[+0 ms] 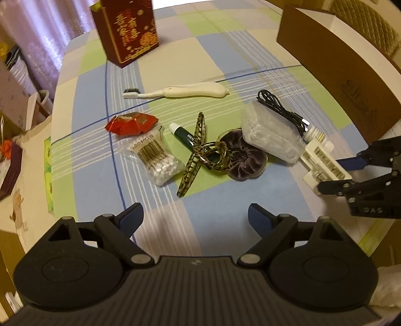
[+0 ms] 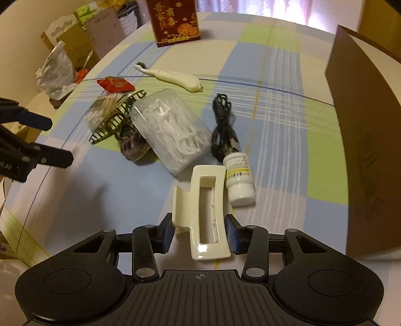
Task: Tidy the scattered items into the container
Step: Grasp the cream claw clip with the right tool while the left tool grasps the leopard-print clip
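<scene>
Gripping the cream plastic claw hair clip (image 2: 204, 215), the right gripper (image 2: 200, 233) must carry it to the brown cardboard box (image 2: 363, 140) (left gripper (image 1: 194, 220) gapes, empty).

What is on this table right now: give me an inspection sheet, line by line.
Surface: checked cloth on table.
Job's things: toothbrush, cotton swabs, floss-pick box, white bottle, brown box to the right.
Clutter: red gift box.
Grippers: left hand-held gripper open, empty; right hand-held gripper shut on cream hair clip.
Cables: black cable, bundled.
Surroundings: cartons, bags, curtain.
</scene>
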`<state>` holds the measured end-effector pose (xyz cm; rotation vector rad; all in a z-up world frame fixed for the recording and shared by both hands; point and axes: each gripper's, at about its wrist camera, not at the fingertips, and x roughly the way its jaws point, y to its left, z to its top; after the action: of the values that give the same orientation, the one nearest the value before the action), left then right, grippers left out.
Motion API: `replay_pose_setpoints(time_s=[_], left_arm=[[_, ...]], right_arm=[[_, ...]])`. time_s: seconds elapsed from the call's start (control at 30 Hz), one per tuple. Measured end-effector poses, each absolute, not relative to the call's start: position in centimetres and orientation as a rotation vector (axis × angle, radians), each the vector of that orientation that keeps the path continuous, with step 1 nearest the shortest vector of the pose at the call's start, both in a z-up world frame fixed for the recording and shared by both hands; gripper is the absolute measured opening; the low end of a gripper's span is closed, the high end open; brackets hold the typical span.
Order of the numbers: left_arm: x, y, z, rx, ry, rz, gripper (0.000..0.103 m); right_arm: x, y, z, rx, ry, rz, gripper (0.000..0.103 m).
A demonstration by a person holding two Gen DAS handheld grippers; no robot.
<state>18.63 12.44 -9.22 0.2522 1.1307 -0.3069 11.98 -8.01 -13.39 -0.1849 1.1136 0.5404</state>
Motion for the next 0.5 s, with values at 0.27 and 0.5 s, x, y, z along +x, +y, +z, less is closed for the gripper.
replay_pose_setpoints(time_s=[0.27,0.5], left_arm=[[20.3,11.9,-9.5,0.313,1.065,-0.456,0.078],[22.9,11.2,-10.2,0.333,1.041,-0.549,0.068]], right_arm=[[11.2,-10.9,-12.9,-0.121,1.144,0.436,0.046],[10.8,-11.4,-12.7,-0.093,1.14,0.394,0.046]])
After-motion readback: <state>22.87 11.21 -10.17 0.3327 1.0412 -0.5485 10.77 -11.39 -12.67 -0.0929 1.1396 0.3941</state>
